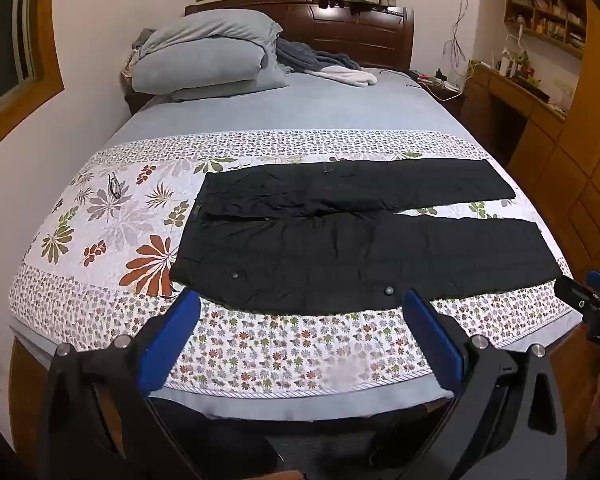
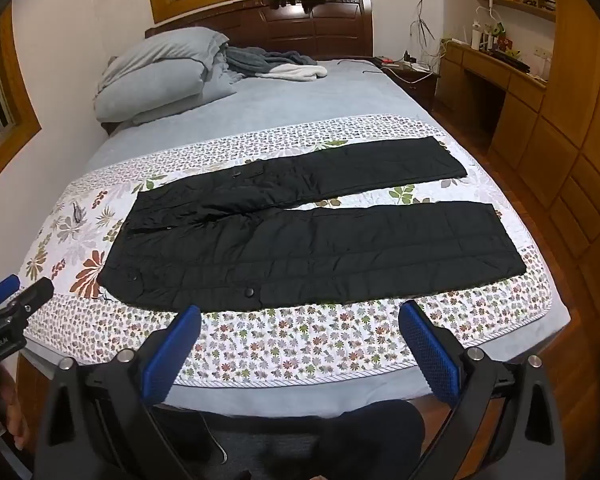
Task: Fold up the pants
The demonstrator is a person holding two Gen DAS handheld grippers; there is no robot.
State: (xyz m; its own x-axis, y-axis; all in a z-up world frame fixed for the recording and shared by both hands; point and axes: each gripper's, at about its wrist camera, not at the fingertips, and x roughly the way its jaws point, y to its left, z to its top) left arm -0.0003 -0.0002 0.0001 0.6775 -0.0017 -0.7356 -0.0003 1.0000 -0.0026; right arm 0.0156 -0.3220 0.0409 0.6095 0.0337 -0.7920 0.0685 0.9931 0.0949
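With the black pants (image 2: 300, 236) lying flat on the bed's flowered quilt (image 1: 260, 344), both the left hand-held gripper (image 1: 300, 304) and the right hand-held gripper (image 2: 300, 312) spread wide and empty, we should pinch the near leg's edge at two well-separated places and lift evenly.

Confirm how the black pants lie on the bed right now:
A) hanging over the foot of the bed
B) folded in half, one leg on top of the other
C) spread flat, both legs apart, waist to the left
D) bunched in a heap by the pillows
C: the black pants lie flat on the floral quilt, a strip of quilt showing between the two legs, untouched by either gripper.
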